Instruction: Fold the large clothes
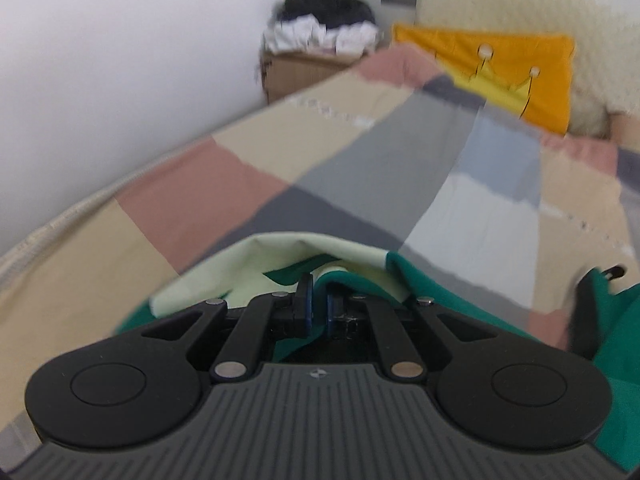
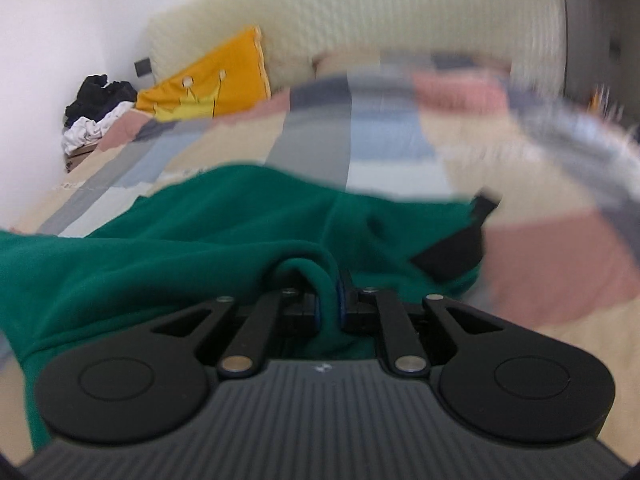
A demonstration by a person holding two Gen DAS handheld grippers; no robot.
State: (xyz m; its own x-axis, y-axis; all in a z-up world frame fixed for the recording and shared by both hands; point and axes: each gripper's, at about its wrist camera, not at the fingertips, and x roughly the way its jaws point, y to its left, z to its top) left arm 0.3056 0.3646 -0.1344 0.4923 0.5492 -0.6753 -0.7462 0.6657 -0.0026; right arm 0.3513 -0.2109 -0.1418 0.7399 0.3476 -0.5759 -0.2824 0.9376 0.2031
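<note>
A large green garment (image 2: pixel 192 236) with a pale yellow-green lining (image 1: pixel 224 272) lies spread on a patchwork bedspread (image 1: pixel 248 160). My left gripper (image 1: pixel 319 298) is shut on a green edge of the garment (image 1: pixel 420 280), low over the bed. My right gripper (image 2: pixel 329 304) is shut on a rolled fold of the same green cloth. A black patch or tag (image 2: pixel 452 256) shows at the garment's right end. Both views are blurred by motion.
An orange cushion (image 1: pixel 516 68) with a yellow crown leans on the cream headboard (image 2: pixel 360 20). A cardboard box (image 1: pixel 296 72) heaped with black and white clothes (image 1: pixel 324 20) stands in the corner by the white wall (image 1: pixel 120 60).
</note>
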